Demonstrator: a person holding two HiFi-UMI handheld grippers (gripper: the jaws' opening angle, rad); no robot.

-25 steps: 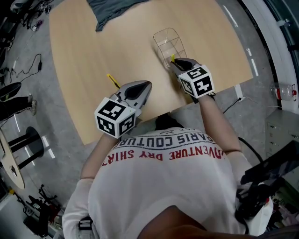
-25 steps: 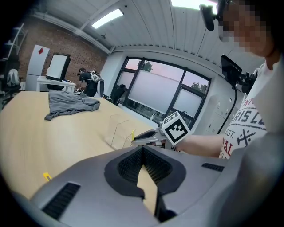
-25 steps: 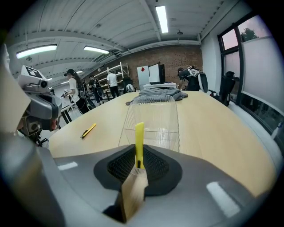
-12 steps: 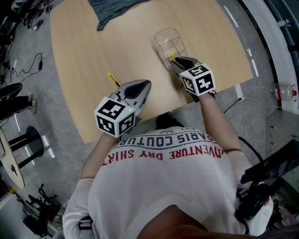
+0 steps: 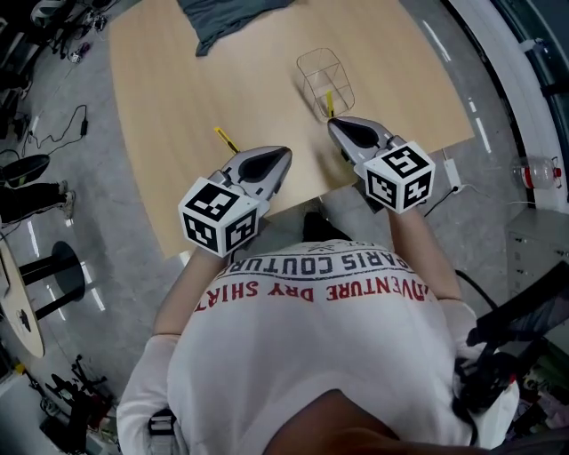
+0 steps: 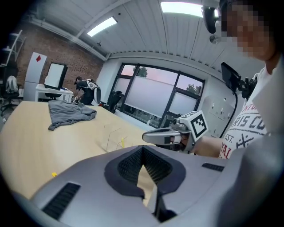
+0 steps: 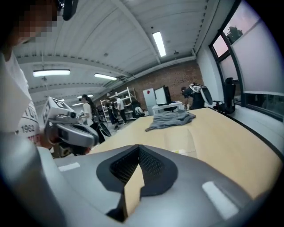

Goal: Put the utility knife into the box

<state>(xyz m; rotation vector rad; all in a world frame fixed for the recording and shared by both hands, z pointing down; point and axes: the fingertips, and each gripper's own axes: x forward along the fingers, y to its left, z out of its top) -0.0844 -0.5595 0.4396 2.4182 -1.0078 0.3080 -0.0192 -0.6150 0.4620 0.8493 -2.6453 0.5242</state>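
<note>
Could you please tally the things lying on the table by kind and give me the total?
Clear box: 1
Yellow utility knives: 2 (one in the box, one loose on the table)
Grey cloth: 1
Total: 4
</note>
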